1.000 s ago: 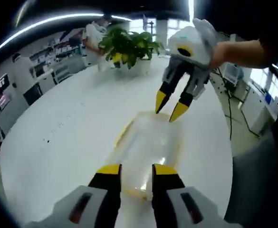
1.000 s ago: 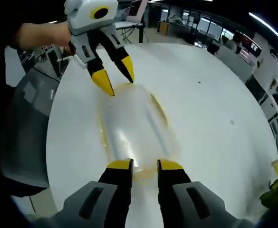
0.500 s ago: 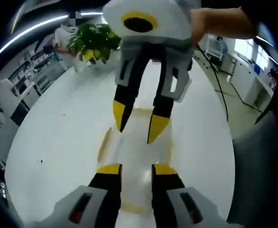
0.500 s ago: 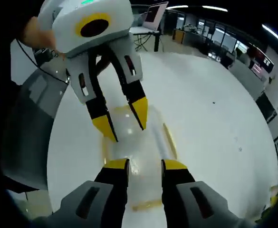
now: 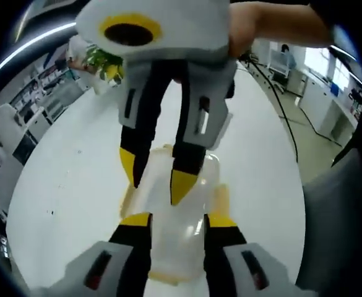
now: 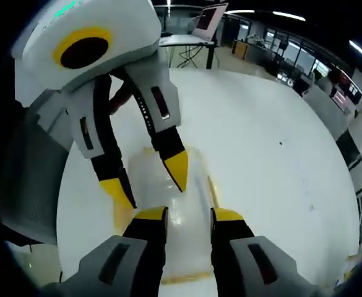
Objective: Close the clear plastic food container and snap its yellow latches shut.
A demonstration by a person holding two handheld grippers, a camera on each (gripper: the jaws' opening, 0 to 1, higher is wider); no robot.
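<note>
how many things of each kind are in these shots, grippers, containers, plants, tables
hand-held gripper: 2, the left hand-held gripper and the right hand-held gripper
clear plastic food container: 1
potted plant: 1
white round table: 1
total: 5

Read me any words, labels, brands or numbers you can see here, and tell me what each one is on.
None can be read.
The container carries no print that I can see.
The table has a few small dark marks, too small to read.
Screens in the background are too blurred to read.
</note>
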